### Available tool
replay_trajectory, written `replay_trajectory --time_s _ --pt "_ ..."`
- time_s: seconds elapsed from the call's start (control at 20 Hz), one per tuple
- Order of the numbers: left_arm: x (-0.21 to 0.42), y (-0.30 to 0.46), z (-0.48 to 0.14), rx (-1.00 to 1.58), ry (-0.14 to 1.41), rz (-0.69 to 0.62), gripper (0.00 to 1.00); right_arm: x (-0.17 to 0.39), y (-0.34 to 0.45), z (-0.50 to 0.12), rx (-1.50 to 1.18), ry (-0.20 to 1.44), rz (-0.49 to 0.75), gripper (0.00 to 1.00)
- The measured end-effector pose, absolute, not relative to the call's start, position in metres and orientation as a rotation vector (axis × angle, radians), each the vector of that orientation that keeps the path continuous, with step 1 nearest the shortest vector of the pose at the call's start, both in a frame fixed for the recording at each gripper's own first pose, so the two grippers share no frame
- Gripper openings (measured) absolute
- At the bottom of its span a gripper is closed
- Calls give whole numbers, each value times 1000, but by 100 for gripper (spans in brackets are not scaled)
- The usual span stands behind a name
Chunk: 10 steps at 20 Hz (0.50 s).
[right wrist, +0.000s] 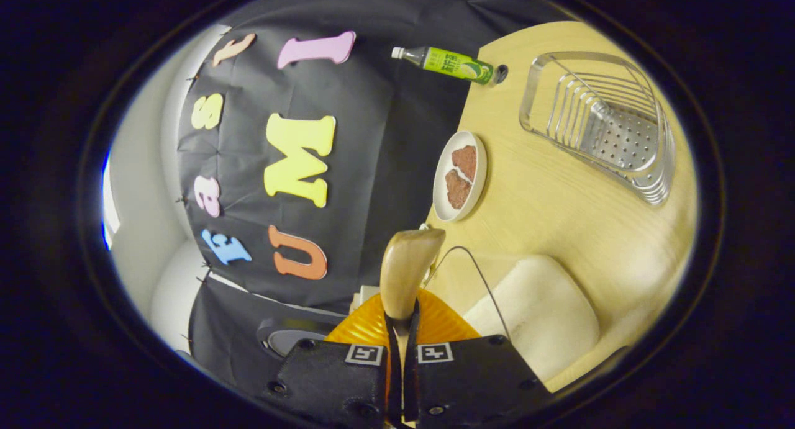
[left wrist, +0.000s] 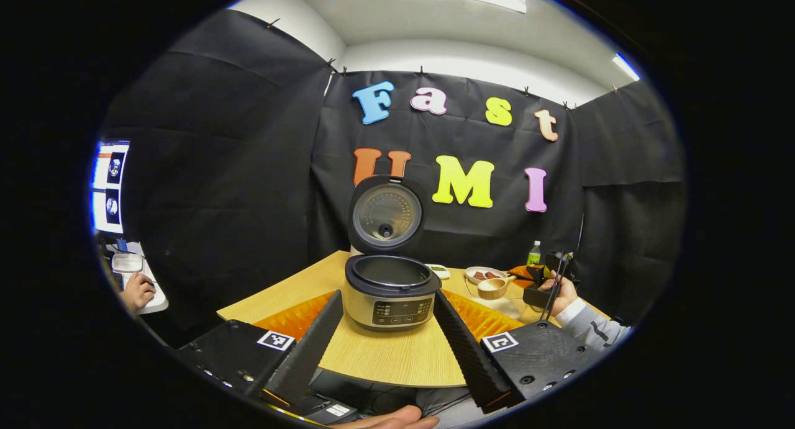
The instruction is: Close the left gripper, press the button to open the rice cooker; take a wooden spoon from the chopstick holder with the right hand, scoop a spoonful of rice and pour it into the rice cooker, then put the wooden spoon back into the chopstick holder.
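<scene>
Table (right wrist: 559,230) with plate (right wrist: 459,176), bottle (right wrist: 450,63)

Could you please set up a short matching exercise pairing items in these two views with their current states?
Items:
1. rice cooker
2. wooden spoon
3. white plate
4. left gripper

States:
A. clamped between two fingers
B. lid standing up, pot exposed
C. fingers spread apart
D. carrying two brownish pieces

Pairs: 1-B, 2-A, 3-D, 4-C
</scene>
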<state>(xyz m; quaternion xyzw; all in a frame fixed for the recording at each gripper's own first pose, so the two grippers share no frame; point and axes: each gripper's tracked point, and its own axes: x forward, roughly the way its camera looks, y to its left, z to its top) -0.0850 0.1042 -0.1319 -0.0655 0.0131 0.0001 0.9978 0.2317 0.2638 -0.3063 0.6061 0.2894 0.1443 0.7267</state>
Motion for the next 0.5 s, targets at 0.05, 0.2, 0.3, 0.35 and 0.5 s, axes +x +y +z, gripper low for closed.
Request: replay_trajectory --time_s 0.05,0.2,0.3,0.35,0.5 --pt "-87 103 -131 -124 24 -1 95 228 263 -298 1378 637 322 7" --pt "-87 101 -129 -121 18 -8 94 222 266 -262 1530 603 345 7" --pt "-87 99 -131 -126 25 -7 94 219 277 -240 1547 589 379 6" --pt "-88 97 -131 -129 29 -11 94 219 284 -228 1547 583 392 6" --pt "-90 91 -126 -131 22 -28 94 214 313 -196 1560 586 442 6"
